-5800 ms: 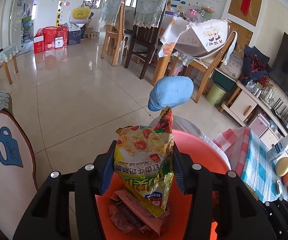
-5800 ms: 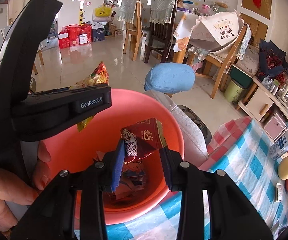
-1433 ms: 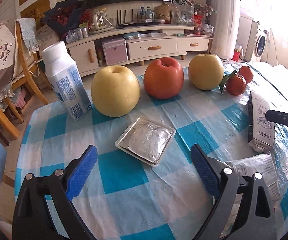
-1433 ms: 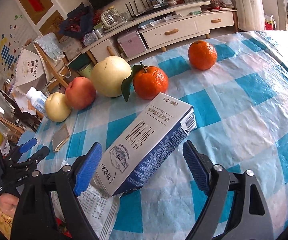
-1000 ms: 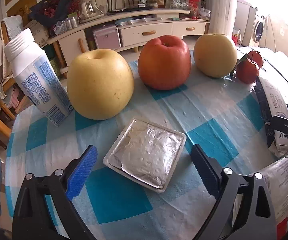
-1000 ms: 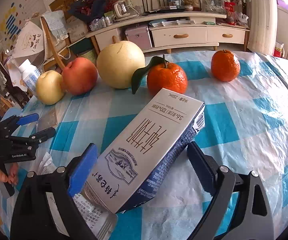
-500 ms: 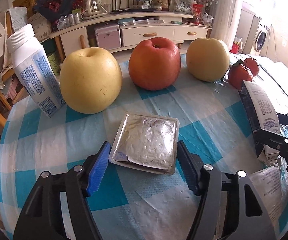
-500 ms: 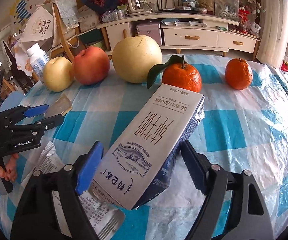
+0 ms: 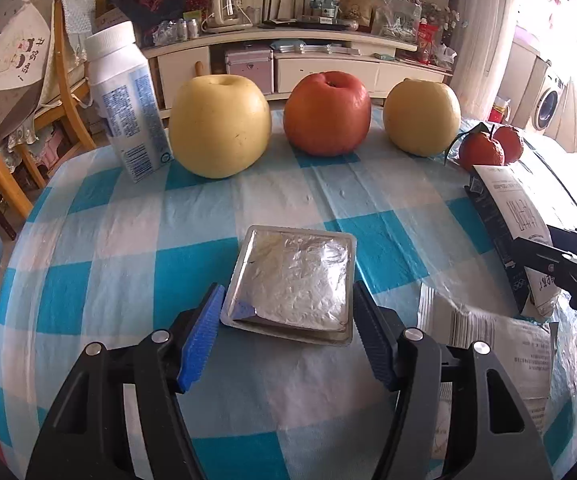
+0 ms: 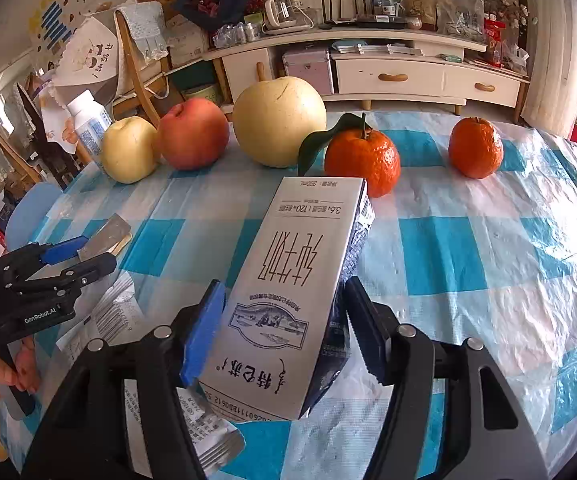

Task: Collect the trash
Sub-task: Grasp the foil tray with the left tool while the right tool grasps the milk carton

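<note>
Narrowing since a second ago, the left gripper [image 9: 286, 326] is pinching the foil tray [image 9: 291, 282] while the right gripper [image 10: 284, 322] is clamping the milk carton [image 10: 294, 280], readying both for binning.

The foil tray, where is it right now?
In the left wrist view the foil tray lies on the checked tablecloth, between the left gripper's fingers, before the red apple.

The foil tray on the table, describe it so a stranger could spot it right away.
On the blue-checked tablecloth, in front of the fruit row, lies the foil tray between the left gripper jaws. It is the only flat, silver, crinkled square there.
</note>
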A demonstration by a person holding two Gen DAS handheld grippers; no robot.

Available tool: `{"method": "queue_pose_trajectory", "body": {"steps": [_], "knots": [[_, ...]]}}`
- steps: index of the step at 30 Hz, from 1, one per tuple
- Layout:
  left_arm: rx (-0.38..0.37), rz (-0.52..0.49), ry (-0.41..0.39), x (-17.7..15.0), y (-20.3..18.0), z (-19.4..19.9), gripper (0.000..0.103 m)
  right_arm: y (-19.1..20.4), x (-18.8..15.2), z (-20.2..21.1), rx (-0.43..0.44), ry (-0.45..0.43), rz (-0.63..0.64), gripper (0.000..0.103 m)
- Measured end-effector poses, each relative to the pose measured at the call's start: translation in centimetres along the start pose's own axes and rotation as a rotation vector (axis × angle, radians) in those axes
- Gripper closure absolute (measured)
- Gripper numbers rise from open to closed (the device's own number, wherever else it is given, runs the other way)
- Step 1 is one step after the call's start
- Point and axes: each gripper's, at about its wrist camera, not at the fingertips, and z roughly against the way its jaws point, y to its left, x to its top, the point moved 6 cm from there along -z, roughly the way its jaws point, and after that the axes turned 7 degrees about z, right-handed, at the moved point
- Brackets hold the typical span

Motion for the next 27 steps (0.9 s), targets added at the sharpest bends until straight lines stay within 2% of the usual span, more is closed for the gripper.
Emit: {"method": "queue_pose_trajectory", "body": {"steps": [14,21,27], "knots": [[0.027,0.06,-0.052,-6.1,1.5,6.4,0.038,0.9,-0.6,2.5,0.03,-0.032,0.049,0.042],[0.05,0.109,-0.089,-8.1,3.0,9.6,0.038,2.1,-1.1,4.3,0.018,-0.071,0.081,0.042],[0.088,0.151,-0.129,-9.4,4.1,12.3,0.038,3.2,-1.6,5.9,0.04,-0.102,0.07,0.042]]}}
